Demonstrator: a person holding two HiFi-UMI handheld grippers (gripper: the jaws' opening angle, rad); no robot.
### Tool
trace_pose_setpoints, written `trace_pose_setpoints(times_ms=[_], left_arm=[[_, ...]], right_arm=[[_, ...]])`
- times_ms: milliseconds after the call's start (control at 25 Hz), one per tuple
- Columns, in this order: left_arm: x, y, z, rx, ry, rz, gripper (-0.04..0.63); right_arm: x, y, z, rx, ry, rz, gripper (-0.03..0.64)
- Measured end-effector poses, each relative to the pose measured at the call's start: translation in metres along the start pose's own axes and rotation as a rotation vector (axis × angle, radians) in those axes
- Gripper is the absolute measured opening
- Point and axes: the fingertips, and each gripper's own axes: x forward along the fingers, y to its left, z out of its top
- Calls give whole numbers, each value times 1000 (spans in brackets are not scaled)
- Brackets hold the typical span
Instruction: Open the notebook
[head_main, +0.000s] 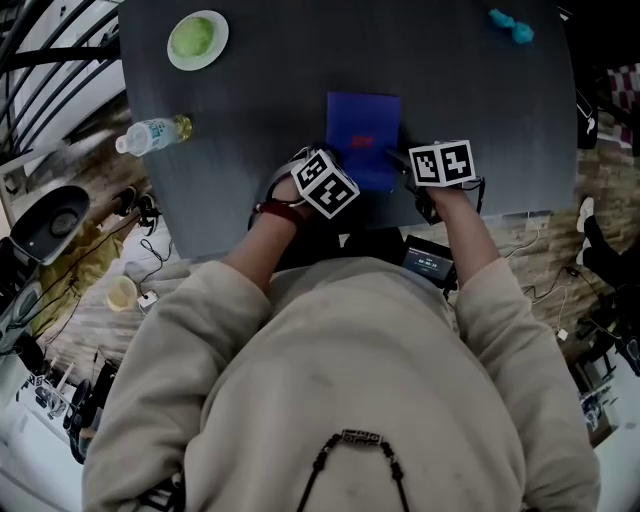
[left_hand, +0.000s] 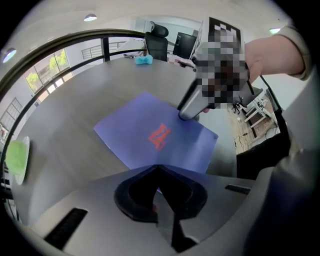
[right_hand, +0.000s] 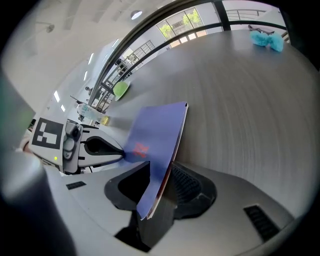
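Success meant lifting cover alone: right gripper pinched the blue soft-cover notebook by its edge; left gripper, jaws together, touched it

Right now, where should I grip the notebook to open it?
Take the cover alone at its free right edge near the front corner, coming in from the right: the notebook lies closed, and page edges show there, between the right gripper's jaws. The left gripper, jaws together, can pin the opposite side.
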Motion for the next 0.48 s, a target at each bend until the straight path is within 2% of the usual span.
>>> trace_pose_setpoints(times_ms=[120,480], left_arm=[[0,-1,1,23,25,-2,0],[2,0,2,45,27,0,0]], right_arm=[[0,-1,-1,-4,6,-5,133],[-6,4,2,-25,-6,5,133]])
